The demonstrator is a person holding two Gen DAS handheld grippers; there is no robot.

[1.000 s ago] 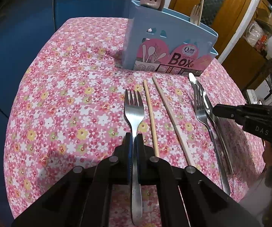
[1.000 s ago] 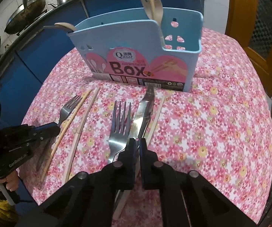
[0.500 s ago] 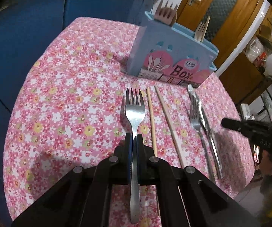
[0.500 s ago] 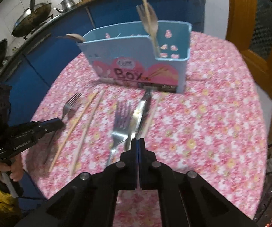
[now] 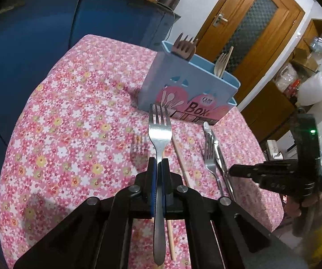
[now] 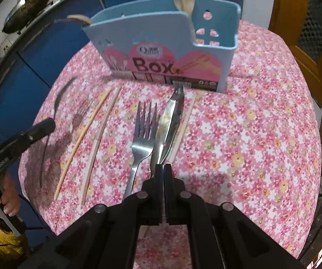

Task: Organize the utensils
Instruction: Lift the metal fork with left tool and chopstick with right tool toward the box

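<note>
Left hand-held gripper [image 5: 158, 170]: I hold it clamped on a steel fork [image 5: 159, 132], lifted clear of the flowered counter [image 5: 71, 123], tines toward the blue utensil box [image 5: 183, 89]. Right hand-held gripper [image 6: 163, 170]: closed on the handle end of a knife [image 6: 171, 121], whose blade lies low over the cloth; whether it has left the cloth I cannot tell. Beside it lies a second fork [image 6: 143, 134]. Done, I judge: a few wooden utensils stand in the box. Left: both forks, the knife and three chopsticks [image 6: 82, 139].
</note>
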